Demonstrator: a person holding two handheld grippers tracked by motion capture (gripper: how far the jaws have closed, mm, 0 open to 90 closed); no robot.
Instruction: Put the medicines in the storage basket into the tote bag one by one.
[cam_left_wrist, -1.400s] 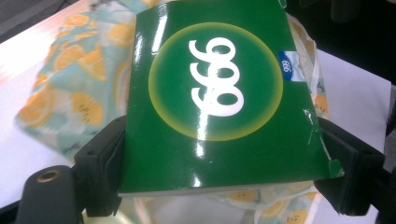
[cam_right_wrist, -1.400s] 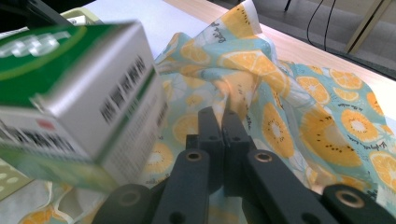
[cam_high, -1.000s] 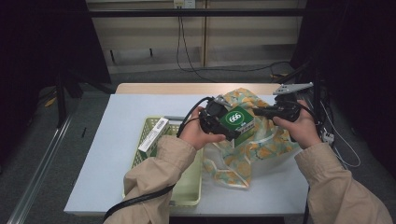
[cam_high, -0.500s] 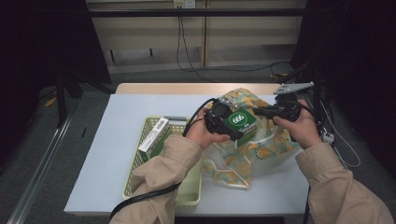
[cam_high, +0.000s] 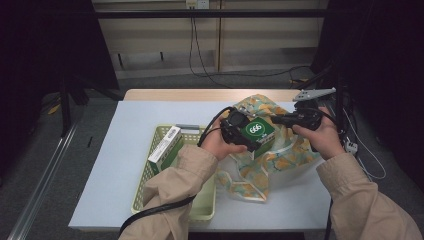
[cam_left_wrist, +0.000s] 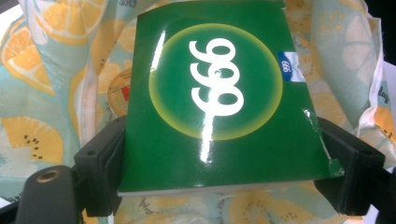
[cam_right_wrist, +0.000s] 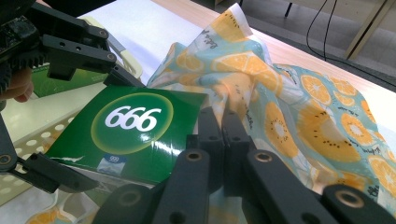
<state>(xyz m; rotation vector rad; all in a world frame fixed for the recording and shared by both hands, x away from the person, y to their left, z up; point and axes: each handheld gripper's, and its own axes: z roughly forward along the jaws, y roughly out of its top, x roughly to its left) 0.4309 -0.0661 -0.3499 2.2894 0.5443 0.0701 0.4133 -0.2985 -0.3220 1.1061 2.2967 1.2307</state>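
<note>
1. The left gripper (cam_high: 248, 141) has the green 666 box (cam_high: 256, 131) clamped across its width, one black jaw pressed on each long side, as the left gripper view shows plainly. The box (cam_left_wrist: 219, 98) is up off the table, held flat with its printed face up.
2. The box hangs right over the mouth of the orange-print fabric bag (cam_high: 292, 150), and fruit-print cloth lies under and beyond it on every side.
3. The right gripper (cam_high: 275, 120) is pressed shut on the bag's rim; in the right gripper view (cam_right_wrist: 223, 122) the two jaws meet with a fold of cloth (cam_right_wrist: 243, 100) pinched between them, just beside the box's far corner.
4. The key relation: the box's long axis points away from the left jaws, straight toward the bag opening that the right gripper holds up. My read is the box goes in or out along that line, with the left hand doing the carrying.
5. The pale green basket (cam_high: 150, 172) sits to the left, a white-and-green carton (cam_high: 165, 148) resting in it.
</note>
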